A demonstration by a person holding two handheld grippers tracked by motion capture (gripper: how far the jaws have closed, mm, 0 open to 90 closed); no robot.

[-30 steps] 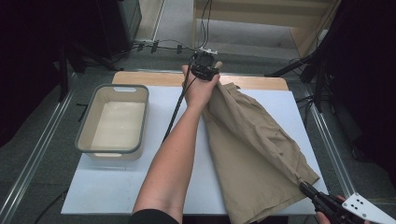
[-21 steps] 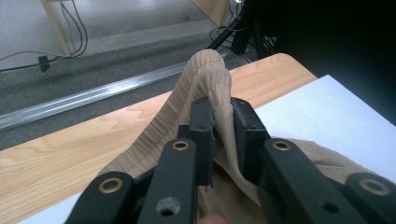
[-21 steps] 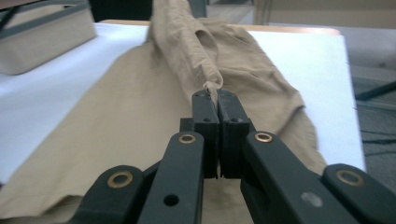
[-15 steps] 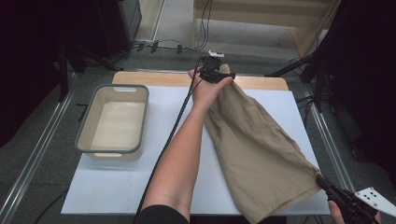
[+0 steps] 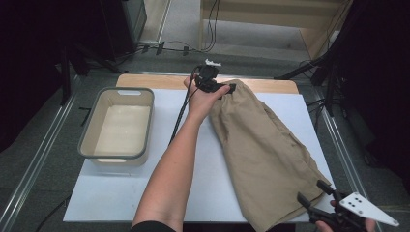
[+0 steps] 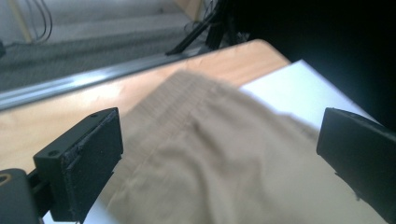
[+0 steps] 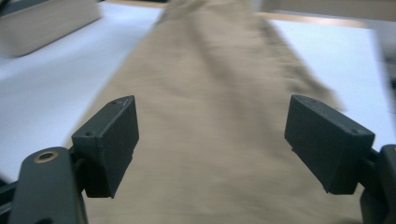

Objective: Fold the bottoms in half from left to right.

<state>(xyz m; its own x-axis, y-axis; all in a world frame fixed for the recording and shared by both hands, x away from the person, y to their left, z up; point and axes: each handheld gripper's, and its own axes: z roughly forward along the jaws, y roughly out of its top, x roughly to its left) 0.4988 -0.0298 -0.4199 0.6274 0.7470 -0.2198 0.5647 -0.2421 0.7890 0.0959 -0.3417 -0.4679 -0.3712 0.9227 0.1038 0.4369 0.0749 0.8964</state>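
A khaki garment (image 5: 266, 150) lies lengthwise on the white board, its elastic waistband at the far end. My left gripper (image 5: 226, 88) is over that waistband, reached across by a bare forearm. In the left gripper view its jaws (image 6: 219, 135) stand wide apart above the cloth (image 6: 210, 172) without pressing it; they have just been opening. My right gripper (image 5: 312, 192) sits at the garment's near right corner. Its jaws (image 7: 210, 135) have also just been opening and stand apart over the fabric (image 7: 219, 93), gripping nothing.
A grey-rimmed beige tub (image 5: 145, 126) stands on the left of the white board (image 5: 203, 183); it is also in the right gripper view (image 7: 42, 18). Wooden table edge (image 5: 159, 81) runs along the far side. Cables and stands crowd the floor beyond.
Both grippers, shut on the garment's ends a second ago, now have their jaws apart. The cloth has settled flat on the board, and the left hand has sunk a little.
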